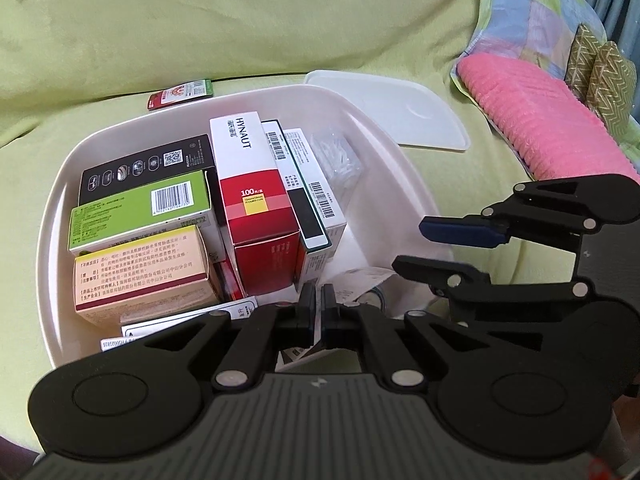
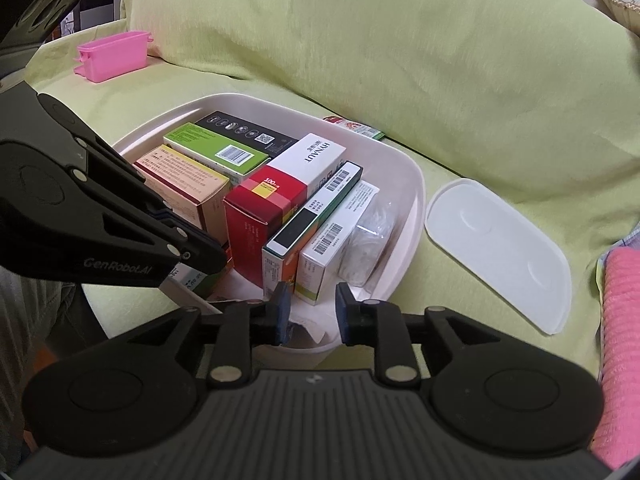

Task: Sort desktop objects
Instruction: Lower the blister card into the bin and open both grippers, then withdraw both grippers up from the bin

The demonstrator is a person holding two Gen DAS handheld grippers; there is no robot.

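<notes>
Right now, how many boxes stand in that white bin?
7 show: black box at the back, green box, tan box, red-and-white HYNAUT box, dark-striped box and white barcode box beside it, another box lower down. Others may be hidden.

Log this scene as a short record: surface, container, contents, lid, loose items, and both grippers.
surface: green sofa cover
container: white bin, uncovered
contents: upright boxes, including red HYNAUT box
lid: white lid, beside bin
loose items: red-green packet behind bin; pink container
left hand-held gripper: nearly closed, seems empty
right hand-held gripper: open, empty
</notes>
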